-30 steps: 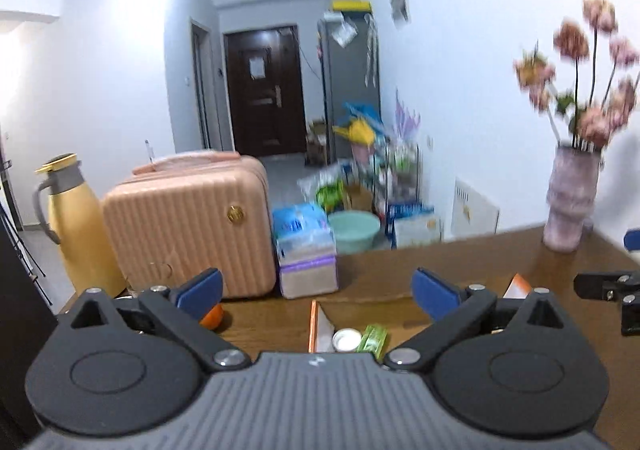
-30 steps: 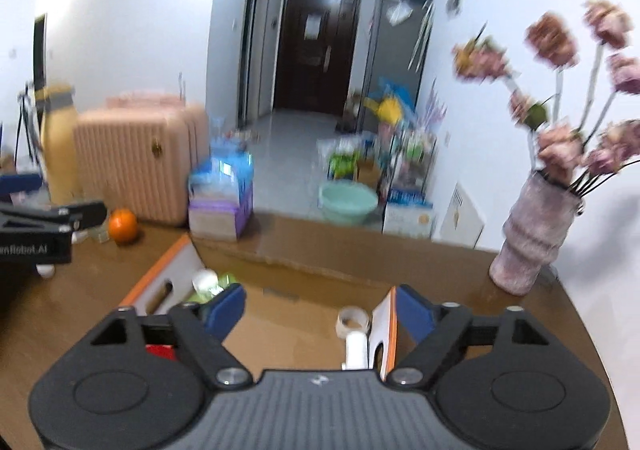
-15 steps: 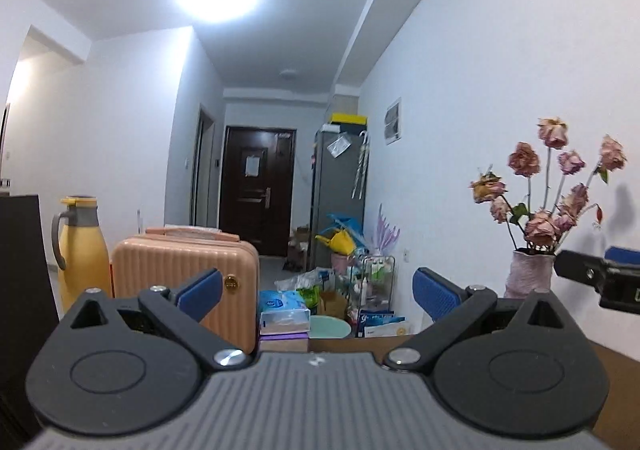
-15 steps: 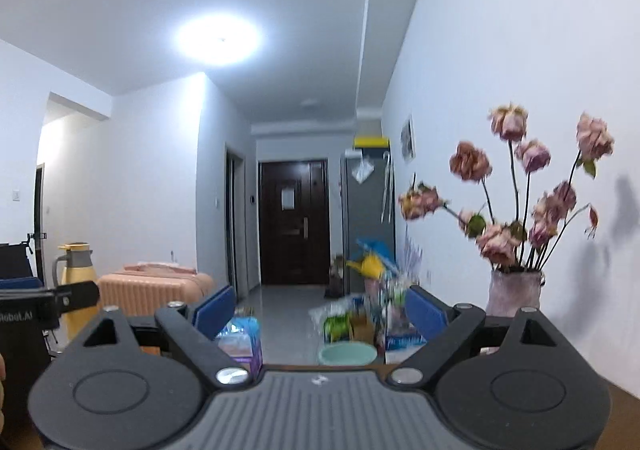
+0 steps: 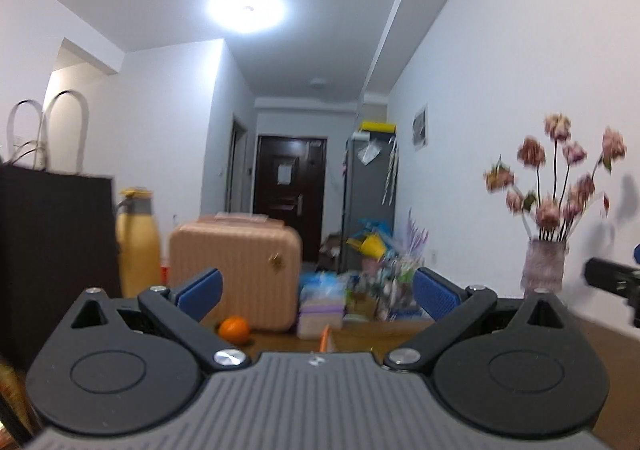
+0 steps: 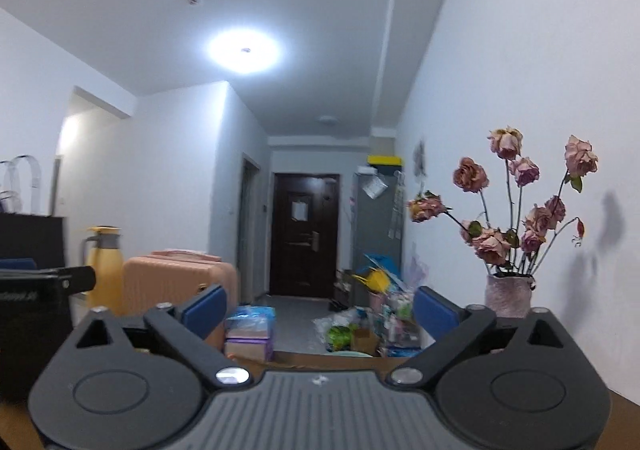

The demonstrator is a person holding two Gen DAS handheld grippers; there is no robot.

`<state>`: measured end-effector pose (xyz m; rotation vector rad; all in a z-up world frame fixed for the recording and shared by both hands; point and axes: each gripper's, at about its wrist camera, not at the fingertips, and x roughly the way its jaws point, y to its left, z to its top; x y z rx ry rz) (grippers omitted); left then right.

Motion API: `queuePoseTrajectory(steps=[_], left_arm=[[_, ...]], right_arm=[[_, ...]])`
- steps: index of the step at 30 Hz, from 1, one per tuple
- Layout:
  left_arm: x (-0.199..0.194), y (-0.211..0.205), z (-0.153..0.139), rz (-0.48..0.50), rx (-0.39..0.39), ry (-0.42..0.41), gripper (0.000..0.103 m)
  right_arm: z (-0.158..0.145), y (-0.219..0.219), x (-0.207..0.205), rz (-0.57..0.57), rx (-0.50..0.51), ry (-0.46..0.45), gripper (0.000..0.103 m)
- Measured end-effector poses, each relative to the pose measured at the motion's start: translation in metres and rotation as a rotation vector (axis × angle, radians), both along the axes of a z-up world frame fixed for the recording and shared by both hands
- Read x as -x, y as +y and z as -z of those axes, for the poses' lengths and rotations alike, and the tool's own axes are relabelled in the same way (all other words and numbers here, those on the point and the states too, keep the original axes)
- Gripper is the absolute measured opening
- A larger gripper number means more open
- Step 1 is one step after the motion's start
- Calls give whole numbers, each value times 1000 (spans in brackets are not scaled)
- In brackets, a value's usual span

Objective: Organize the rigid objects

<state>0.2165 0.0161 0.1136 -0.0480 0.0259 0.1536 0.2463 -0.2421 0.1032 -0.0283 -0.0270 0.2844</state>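
Note:
My left gripper [image 5: 316,290] is open and empty, held level and looking down the room over the brown table [image 5: 400,330]. An orange fruit [image 5: 234,329] lies on the table just past its left finger. An orange box edge [image 5: 325,337] shows below the jaws. My right gripper [image 6: 318,308] is open and empty, also held level; the table's far edge [image 6: 320,358] shows just under it. The small objects on the table are hidden behind both gripper bodies.
A vase of dried roses [image 6: 508,290] stands at the right by the wall; it also shows in the left wrist view [image 5: 546,270]. A pink suitcase [image 5: 236,274], a yellow flask [image 5: 138,242] and a black bag [image 5: 52,250] stand at the left. Floor clutter lies beyond.
Both grippers tilted up from the table a second ago, hiding the open box and its items. Since half a second ago the left view has dipped slightly, showing the orange again.

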Motion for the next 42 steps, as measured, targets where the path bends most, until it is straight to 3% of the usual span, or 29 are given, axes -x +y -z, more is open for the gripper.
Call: queuePoseTrajectory(steps=[7, 9, 14, 19, 25, 29, 32, 36, 37, 41, 42], left_arm=[[85, 3, 48, 25, -89, 2, 103], [102, 4, 59, -8, -105, 2, 103], [148, 10, 91, -74, -24, 52, 103], [154, -6, 117, -44, -100, 102, 103], [146, -8, 125, -19, -89, 129, 103], [120, -7, 127, -10, -132, 153, 103], [98, -5, 121, 18, -113, 168, 103], [58, -12, 111, 81, -69, 209, 102], [44, -16, 110, 103, -60, 222, 100], [-20, -34, 103, 191, -10, 302, 73], [-37, -37, 102, 222, 7, 314, 67]], right_arm=[[49, -21, 92, -21, 14, 35, 101], [64, -22, 114, -6, 29, 34, 101], [90, -13, 161, 70, 104, 54, 101], [108, -9, 173, 78, 82, 99, 101], [115, -11, 160, 92, 87, 128, 101], [119, -11, 136, 94, 83, 170, 101], [120, -12, 108, 90, 75, 203, 100], [119, -19, 59, 70, 42, 289, 88], [118, -21, 45, 58, 26, 315, 86], [114, -31, -11, 12, -42, 387, 74], [112, -32, -27, 2, -56, 405, 67]])
